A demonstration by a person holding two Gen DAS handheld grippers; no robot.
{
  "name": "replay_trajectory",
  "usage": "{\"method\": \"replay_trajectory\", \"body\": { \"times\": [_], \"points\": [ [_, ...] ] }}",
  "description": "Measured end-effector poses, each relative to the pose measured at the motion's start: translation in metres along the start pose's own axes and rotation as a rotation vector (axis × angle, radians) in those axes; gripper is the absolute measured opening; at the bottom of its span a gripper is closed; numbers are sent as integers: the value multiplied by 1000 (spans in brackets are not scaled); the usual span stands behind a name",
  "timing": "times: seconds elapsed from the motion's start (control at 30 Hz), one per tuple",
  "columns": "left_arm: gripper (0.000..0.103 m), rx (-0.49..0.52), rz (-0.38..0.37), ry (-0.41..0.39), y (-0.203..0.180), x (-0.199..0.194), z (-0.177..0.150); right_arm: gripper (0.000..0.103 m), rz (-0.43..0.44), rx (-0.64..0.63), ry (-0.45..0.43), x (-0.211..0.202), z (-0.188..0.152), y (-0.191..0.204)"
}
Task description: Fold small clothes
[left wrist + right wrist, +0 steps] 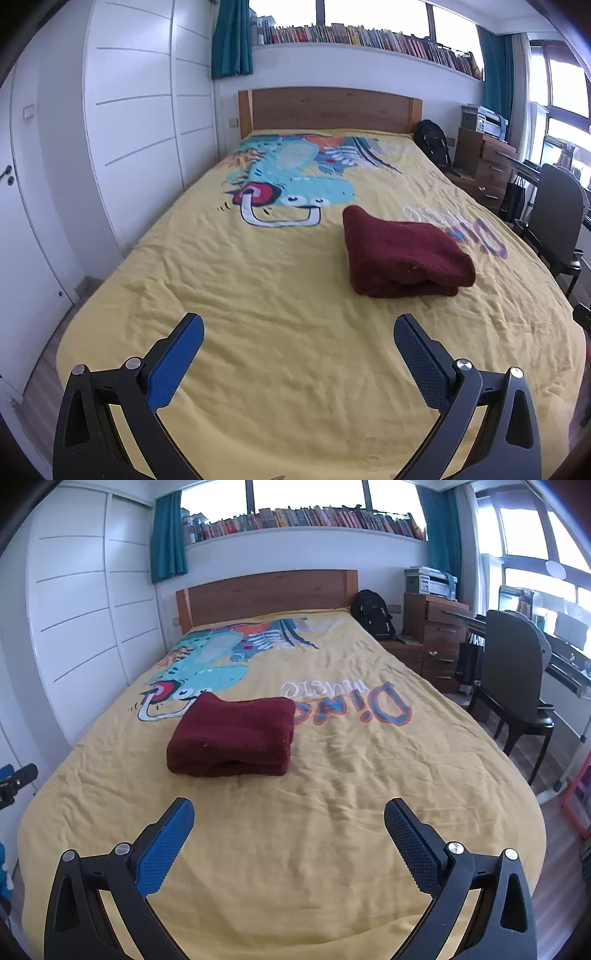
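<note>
A dark red knitted garment (404, 253) lies folded into a thick rectangle on the yellow bedspread (280, 295). In the right wrist view the same folded garment (232, 734) sits left of centre, its folded edge facing me. My left gripper (298, 328) hangs open above the near part of the bed, short of the garment and to its left, with nothing between its blue pads. My right gripper (289, 810) is open too, above the bedspread (332, 775) just in front of the garment and slightly to its right, holding nothing.
A wooden headboard (328, 109) stands at the far end. White wardrobe doors (140, 110) run along the left. A dark chair (517, 686), a wooden drawer unit (439, 638) and a black backpack (373, 616) stand to the right of the bed.
</note>
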State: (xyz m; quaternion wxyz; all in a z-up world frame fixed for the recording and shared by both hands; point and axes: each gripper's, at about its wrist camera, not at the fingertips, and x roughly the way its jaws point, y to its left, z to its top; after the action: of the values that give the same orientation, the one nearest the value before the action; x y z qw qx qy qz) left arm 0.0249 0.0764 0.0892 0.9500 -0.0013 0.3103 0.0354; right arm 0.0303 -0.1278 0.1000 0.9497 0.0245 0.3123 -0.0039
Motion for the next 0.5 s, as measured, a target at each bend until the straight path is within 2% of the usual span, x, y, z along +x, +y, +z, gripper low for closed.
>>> {"method": "replay_trajectory", "body": {
  "times": [0.5],
  "points": [
    [102, -1, 40, -60, 1, -21, 3, 103, -15, 5, -21, -15, -4, -13]
  ]
}}
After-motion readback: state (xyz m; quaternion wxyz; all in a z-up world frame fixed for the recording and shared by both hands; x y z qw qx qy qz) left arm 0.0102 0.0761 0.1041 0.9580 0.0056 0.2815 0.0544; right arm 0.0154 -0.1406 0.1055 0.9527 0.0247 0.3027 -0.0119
